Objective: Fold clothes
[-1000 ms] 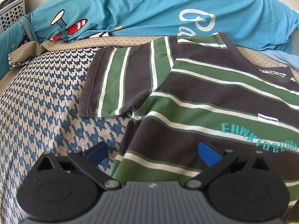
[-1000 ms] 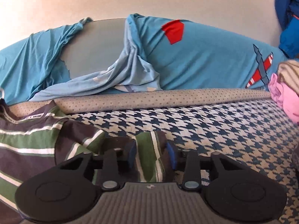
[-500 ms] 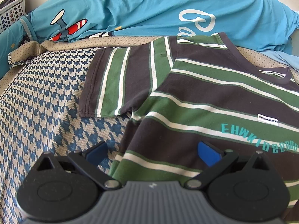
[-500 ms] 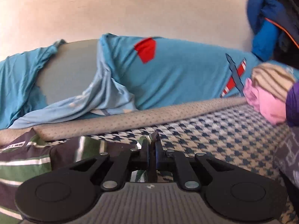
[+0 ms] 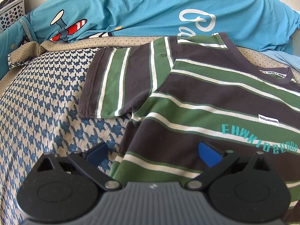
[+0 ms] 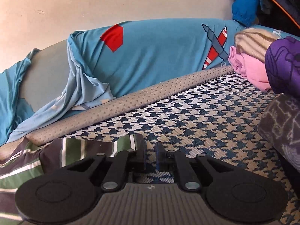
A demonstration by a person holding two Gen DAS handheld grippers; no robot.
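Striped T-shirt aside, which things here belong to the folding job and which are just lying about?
Job:
striped T-shirt
left gripper
right gripper

Lying about:
blue airplane-print sheet
perforated basket
pink garment
purple garment
houndstooth cover

Bright, even daylight, soft shadows, sharp centres, strong fisheye bending and dark vignetted corners.

A houndstooth-patterned bed cover [image 5: 46, 97] is carrying a green-and-brown striped T-shirt [image 5: 206, 97], lying flat. A dotted beige roll [image 6: 150, 93] is running along its far edge, and folded clothes [image 6: 251, 69] are sitting at its right end.
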